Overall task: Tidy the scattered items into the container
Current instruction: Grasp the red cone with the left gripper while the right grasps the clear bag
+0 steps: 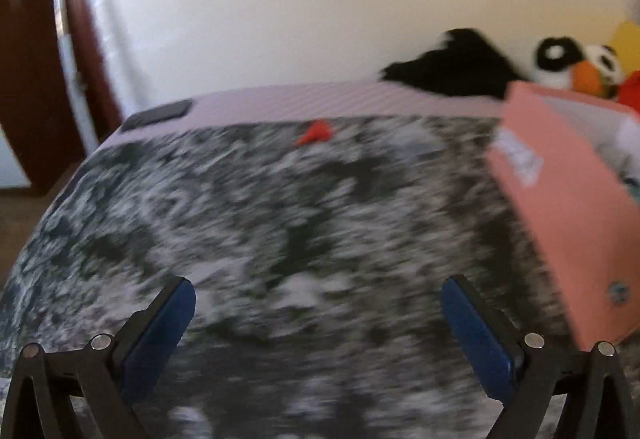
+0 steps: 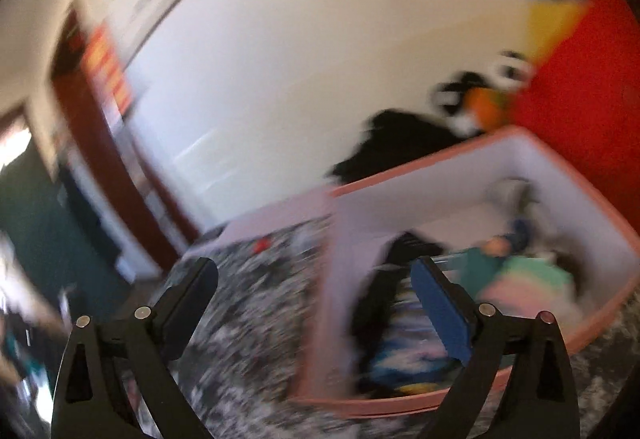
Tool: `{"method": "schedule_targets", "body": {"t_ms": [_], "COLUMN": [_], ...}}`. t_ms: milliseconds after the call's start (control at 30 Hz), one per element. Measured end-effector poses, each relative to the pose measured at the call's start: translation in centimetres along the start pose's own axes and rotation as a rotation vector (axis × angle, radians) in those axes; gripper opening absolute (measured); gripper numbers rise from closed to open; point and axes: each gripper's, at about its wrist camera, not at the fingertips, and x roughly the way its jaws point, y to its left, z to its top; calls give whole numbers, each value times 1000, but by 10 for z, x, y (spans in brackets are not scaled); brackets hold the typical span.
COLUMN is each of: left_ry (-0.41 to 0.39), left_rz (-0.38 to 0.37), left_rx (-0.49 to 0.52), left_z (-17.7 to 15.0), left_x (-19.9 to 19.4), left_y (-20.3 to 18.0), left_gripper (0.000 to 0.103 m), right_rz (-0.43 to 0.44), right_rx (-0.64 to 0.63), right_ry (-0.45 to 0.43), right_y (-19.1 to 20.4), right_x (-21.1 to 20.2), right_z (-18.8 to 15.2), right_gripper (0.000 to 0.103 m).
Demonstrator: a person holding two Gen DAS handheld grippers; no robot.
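Note:
A pink box point(image 1: 568, 199) with a white inside stands on a bed at the right of the left wrist view. In the right wrist view the pink box point(image 2: 420, 169) holds several blurred items, among them pastel cloth point(image 2: 528, 279) and something black. A small red item point(image 1: 316, 131) lies on the grey patterned blanket point(image 1: 280, 223) near its far edge; the red item point(image 2: 262, 245) shows as a blur in the right wrist view. My left gripper point(image 1: 318, 313) hangs open over the blanket, holding nothing. My right gripper point(image 2: 314, 293) is open and empty above the box's near left corner.
Against the white wall behind the box lie a black furry thing point(image 1: 452, 67), a black-and-white plush with an orange beak point(image 1: 576, 67) and red and yellow shapes. A dark flat object point(image 1: 158, 115) rests on the pink sheet at the far left corner. A dark wooden door frame point(image 1: 24, 79) stands left.

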Motion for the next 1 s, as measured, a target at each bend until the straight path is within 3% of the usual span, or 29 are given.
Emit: {"method": "schedule_targets", "body": {"t_ms": [133,233,467,700,733,767,800,833,867,1000], "left_ry": [21,63,159,135,131,126,122,119,124,129], "left_rz": [-11,-30,-123,-197,-208,-219,-230,-243,-268,-311], "left_rx": [-19,-21,-4,34,39,44,49,50,35,-22], "left_z": [11,27,77,115,120,126,131,135,136,121], "left_x": [32,70,198,276,287,298,308,317,314,279], "left_y": [31,37,27,6,3,0,-3,-5,-1,10], "left_gripper": [101,101,101,101,102,97,86,45,35,33], "right_rz": [-38,-120,-324,-388,-397,-411,-414,-412,-394,-268], "right_rx": [-187,-224,-179,-71,-90,-123,-154,-184,-191,-87], "right_ry": [128,218,405,514,496,464,439,416,404,404], "right_y": [77,97,60,0,-3,-4,0,5,11,17], "right_x": [75,141,304,417,426,433,434,434,431,401], "right_z": [-23,-28,-14,-11,-13,-14,-15,-17,-18,-24], "right_gripper": [100,100,100,101,101,97,79,68,56,56]}}
